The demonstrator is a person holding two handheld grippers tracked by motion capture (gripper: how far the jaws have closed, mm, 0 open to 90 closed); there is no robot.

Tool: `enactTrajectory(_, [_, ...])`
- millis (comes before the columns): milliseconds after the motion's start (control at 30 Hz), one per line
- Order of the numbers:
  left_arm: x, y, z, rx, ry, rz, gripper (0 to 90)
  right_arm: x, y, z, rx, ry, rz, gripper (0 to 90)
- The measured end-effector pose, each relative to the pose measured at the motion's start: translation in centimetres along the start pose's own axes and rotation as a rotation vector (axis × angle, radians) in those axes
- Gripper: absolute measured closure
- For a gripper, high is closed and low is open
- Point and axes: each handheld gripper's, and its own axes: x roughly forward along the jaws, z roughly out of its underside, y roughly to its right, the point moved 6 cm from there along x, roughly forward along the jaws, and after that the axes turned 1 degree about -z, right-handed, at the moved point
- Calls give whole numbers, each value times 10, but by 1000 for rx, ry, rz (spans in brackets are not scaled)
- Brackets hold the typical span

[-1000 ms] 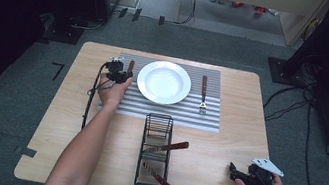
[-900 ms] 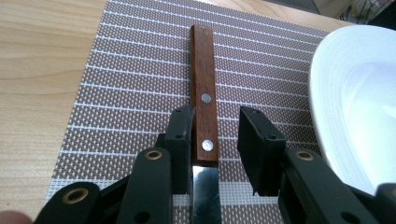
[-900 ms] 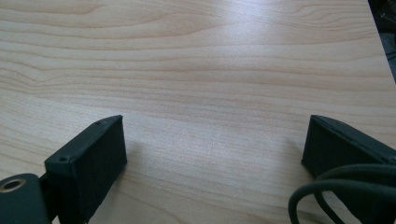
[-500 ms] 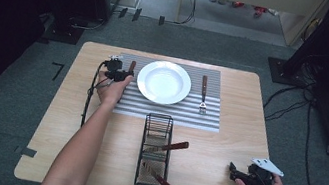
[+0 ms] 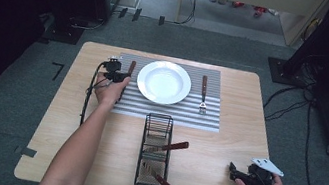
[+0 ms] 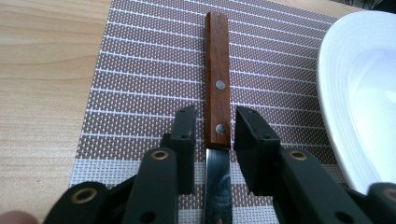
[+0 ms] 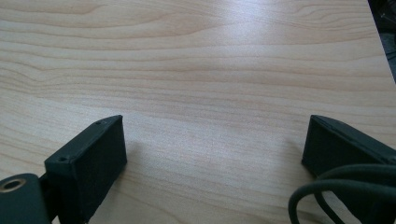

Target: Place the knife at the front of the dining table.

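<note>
A knife [image 6: 217, 79] with a brown wooden handle lies flat on the striped placemat [image 6: 149, 70], left of the white plate [image 6: 369, 93]. My left gripper [image 6: 214, 128] straddles it where handle meets blade. Its jaws have just been closing, and a thin gap still shows on each side of the knife, so it is open. In the high view the left gripper [image 5: 122, 79] is at the placemat's [image 5: 169, 111] left end beside the knife [image 5: 131, 68] and plate [image 5: 164, 81]. My right gripper [image 5: 233, 170] rests near the table's front right corner, open [image 7: 215, 135] over bare wood.
A fork [image 5: 203, 95] with a wooden handle lies on the placemat right of the plate. A black wire caddy [image 5: 159, 122] stands at the front middle of the table, with two wooden-handled utensils [image 5: 171, 147] sticking out to the right.
</note>
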Motion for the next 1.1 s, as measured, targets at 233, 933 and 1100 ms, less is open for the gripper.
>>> enactTrajectory(233, [0,3,1,-7,-14,0,749,0,0,0,0,0,0,60])
enactTrajectory(933, [-2,3,2,-23,-22,1,765,0,0,0,1,0,0,60])
enactTrajectory(1100, [-2,3,3,-18,-14,9,695,0,0,0,0,0,0,60])
